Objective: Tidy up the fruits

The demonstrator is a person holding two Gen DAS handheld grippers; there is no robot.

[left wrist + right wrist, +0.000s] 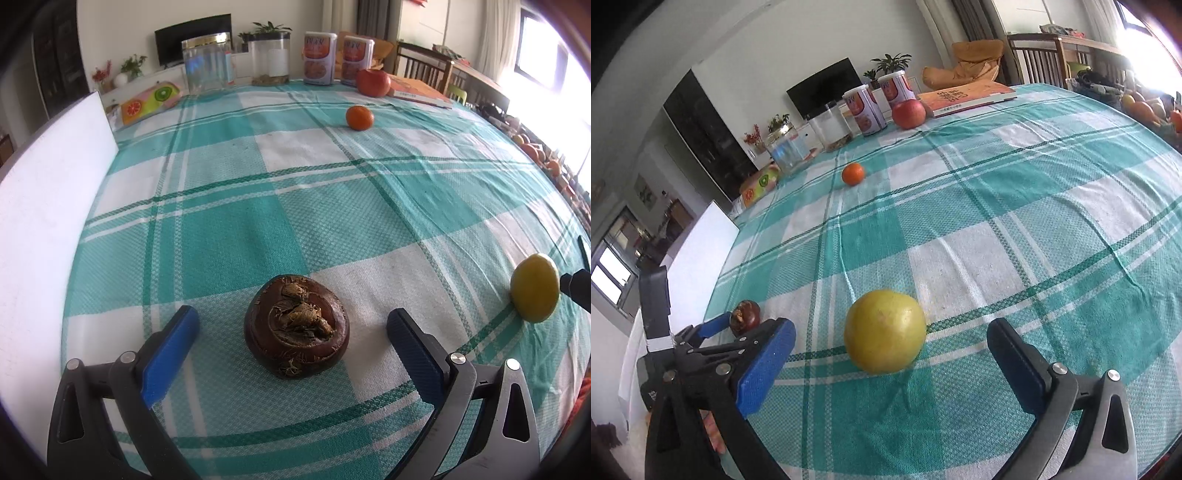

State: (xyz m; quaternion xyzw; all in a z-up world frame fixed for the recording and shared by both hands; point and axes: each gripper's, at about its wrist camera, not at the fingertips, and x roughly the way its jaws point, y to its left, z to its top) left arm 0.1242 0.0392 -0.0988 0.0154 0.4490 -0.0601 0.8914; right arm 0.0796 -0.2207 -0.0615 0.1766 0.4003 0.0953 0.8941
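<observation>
A dark brown mangosteen [296, 326] lies on the checked tablecloth between the open fingers of my left gripper [291, 325], untouched; it also shows in the right wrist view [745, 317]. A yellow fruit [885, 331] lies between the open fingers of my right gripper [892, 341], untouched; it shows at the right edge of the left wrist view [535, 288]. A small orange tangerine [359, 117] [853, 174] lies farther back. A red apple [373, 82] [909, 114] sits near the far edge.
A white board [51, 206] stands at the table's left edge. At the back are a clear jar [208, 64], a clear container [269, 61], two orange canisters [338, 57], an orange book [419, 92] and a fruit-print box [149, 101]. Chairs stand behind.
</observation>
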